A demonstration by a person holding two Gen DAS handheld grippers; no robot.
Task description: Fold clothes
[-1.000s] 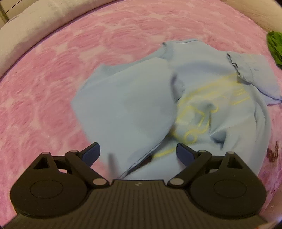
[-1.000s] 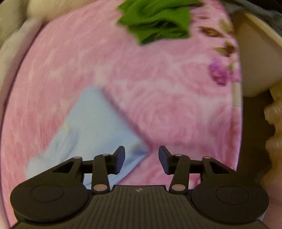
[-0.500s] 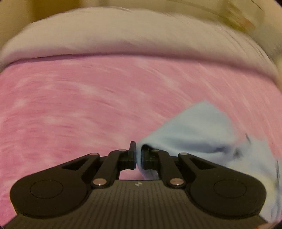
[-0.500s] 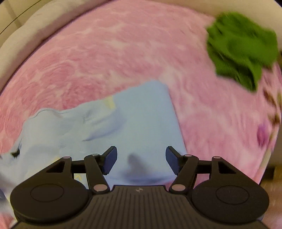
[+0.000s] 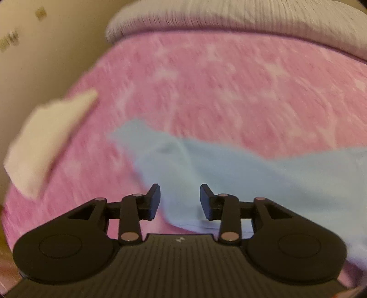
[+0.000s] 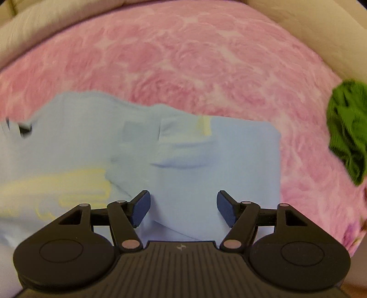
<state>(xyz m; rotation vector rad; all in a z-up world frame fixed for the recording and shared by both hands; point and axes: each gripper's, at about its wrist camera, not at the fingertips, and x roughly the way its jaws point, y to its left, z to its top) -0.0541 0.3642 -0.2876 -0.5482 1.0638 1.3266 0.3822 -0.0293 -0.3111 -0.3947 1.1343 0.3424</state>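
So the light blue shirt [image 6: 206,160] is lying on the bed, spread over the pink rose-pattern blanket [image 6: 183,57] — it's got some pale yellow print [image 6: 75,183] on it, though that part is too smeared to read. In the right wrist view it fills most of the lower left, with a folded-over flap making a straight edge on its right side.

The right gripper [image 6: 183,206] hangs over that flap with its fingers spread wide and opening further; fabric shows in the gap below them but the blue pads aren't pressing on anything. The left gripper [image 5: 179,199] is over another corner of the same shirt [image 5: 252,169] — its fingers are parted and opening too, cloth visible behind the gap, nothing pinched.

Other stuff around: a crumpled green garment [image 6: 348,128] sits well off to the right of the shirt on the blanket, and in the left wrist view there's a blurry whitish folded piece [image 5: 45,142] near the bed's left edge. A grey-white ribbed pillow or cover [image 5: 229,18] runs along the far end.
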